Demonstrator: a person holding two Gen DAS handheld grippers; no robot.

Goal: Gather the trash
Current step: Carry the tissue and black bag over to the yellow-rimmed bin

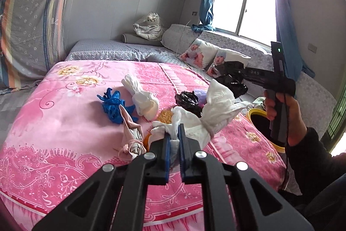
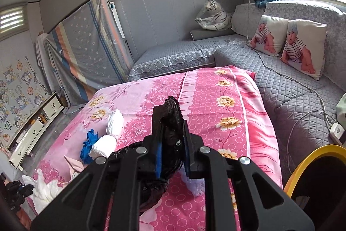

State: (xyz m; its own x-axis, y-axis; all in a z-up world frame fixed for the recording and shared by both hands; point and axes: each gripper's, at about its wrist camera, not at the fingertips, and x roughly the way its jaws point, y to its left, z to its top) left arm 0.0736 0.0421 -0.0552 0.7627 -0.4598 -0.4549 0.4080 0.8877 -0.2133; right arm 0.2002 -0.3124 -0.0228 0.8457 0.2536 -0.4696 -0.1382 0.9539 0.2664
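A: Claws, two listed. Left claw (image 1: 174, 133): pinched on a white tissue bundle (image 1: 216, 114), gripped by a thin edge only. Right claw (image 2: 172, 140): pinched on a crumpled black bag (image 2: 170, 120).

B: Risks to be entered?

A: The tissue may be torn or slipped free if swung; the black bag may be dropped short of the yellow-rimmed bin (image 2: 302, 168) just beside the bed.

B: Surroundings, largest first?

A: Grey-walled room; grey quilted sofa (image 2: 281, 88); pink flowered bedspread (image 1: 64, 122); two baby-print cushions (image 2: 302, 51). Left on the spread: another white bundle (image 1: 140, 99), blue glove (image 1: 113, 105), pink scrap (image 1: 132, 135).
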